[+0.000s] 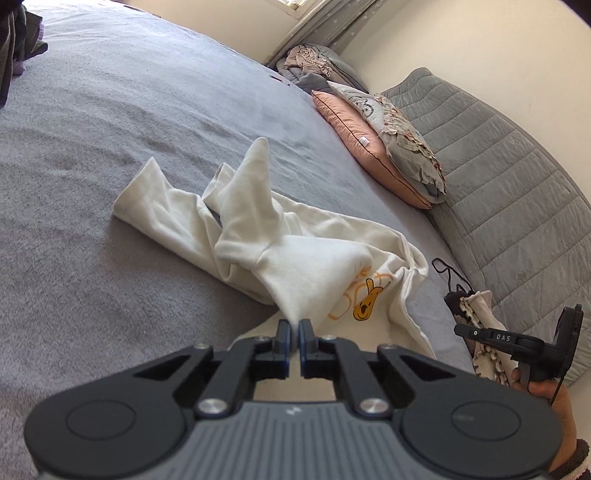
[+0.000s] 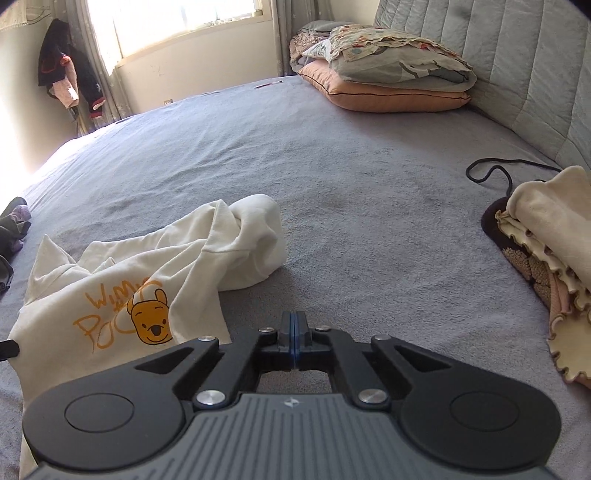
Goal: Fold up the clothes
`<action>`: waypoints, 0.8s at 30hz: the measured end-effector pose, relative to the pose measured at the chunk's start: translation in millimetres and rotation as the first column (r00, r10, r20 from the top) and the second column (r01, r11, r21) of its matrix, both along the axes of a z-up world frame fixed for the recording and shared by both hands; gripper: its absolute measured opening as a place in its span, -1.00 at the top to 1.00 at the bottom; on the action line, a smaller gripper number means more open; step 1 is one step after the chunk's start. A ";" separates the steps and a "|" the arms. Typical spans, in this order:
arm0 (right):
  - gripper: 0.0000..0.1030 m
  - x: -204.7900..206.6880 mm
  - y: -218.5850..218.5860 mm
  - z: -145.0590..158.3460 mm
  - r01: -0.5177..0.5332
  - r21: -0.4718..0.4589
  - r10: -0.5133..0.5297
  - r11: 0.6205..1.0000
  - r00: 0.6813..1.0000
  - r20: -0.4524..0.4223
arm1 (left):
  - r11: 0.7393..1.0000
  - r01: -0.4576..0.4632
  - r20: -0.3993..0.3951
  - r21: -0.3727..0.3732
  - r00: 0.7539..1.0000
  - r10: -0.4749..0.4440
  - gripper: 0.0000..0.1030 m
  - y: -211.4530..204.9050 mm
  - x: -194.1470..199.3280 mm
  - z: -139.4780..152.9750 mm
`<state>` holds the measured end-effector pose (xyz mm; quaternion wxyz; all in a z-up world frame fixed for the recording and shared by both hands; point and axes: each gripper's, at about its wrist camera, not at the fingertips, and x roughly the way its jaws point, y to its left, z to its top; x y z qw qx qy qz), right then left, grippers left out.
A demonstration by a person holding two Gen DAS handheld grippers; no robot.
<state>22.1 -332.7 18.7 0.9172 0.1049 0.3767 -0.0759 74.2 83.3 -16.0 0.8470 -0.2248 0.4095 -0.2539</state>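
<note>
Left tongs: my left tongs [image 1: 298, 334] are pinched almost together on a fold of the cream sweatshirt [image 1: 295, 258], the cloth rising to a peak right at the tips.
Right tongs: my right tongs [image 2: 294, 332] are pressed fully together with nothing between them, over bare grey bedsheet [image 2: 351, 206]; in the left view they show [image 1: 532, 343] at the right edge, side-on.
Sweatshirt, left view: it lies crumpled on the bed just ahead of me, one sleeve [image 1: 162, 199] stretched away to the left, another standing up in a point, the yellow bear print half hidden under a fold.
Sweatshirt, right view: here it sits to my left, and the bear face [image 2: 151, 321] and orange lettering are plain to read, which the left view does not give.
Folded pile: a stack of frilled clothes [image 2: 546, 266] rests at the right, near a black cord [image 2: 491, 173]; the right view shows it far better.
Pillows: a pink pillow [image 2: 388, 98] with grey bedding on top lies further off against the quilted headboard [image 2: 517, 66].
Far end: only the right view shows the bright window [image 2: 177, 22] and dark garments [image 2: 66, 74] hanging in the corner.
</note>
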 end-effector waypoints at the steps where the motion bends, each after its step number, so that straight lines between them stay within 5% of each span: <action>1: 0.99 -2.2 -3.7 -2.9 0.011 -0.004 -0.011 1.000 1.000 -0.013 | 1.000 0.007 -0.015 0.003 1.000 -0.007 0.94 0.7 -2.1 -2.4; 6: 0.99 -8.9 -9.6 -14.1 0.016 -0.021 -0.017 1.000 0.998 -0.054 | 0.998 0.050 -0.084 0.035 0.995 -0.047 1.00 2.4 -14.7 -16.0; 11: 0.91 -9.5 -4.2 -16.3 -0.013 -0.023 0.012 1.000 0.998 -0.063 | 0.995 0.064 -0.070 0.070 0.996 -0.059 0.95 2.7 -21.7 -17.0; 14: 0.82 -6.2 1.4 -14.3 -0.020 -0.038 0.018 0.999 0.998 -0.058 | 0.998 0.042 -0.056 0.049 0.998 -0.039 0.62 6.4 -20.1 -12.4; 16: 0.41 -3.1 5.3 -12.3 -0.027 -0.047 0.024 0.999 0.998 -0.050 | 0.999 0.023 -0.044 0.039 0.999 -0.021 0.01 8.7 -18.1 -8.7; 18: 0.17 0.6 10.0 -10.0 -0.033 -0.057 0.031 0.998 0.999 -0.039 | 1.000 0.002 -0.022 0.027 1.000 -0.001 -0.15 11.3 -14.2 -2.8; 24: 0.11 12.5 23.8 -3.5 -0.048 -0.074 0.048 0.996 0.999 -0.005 | 0.997 -0.080 0.040 -0.010 0.996 0.080 -0.35 17.8 2.7 13.1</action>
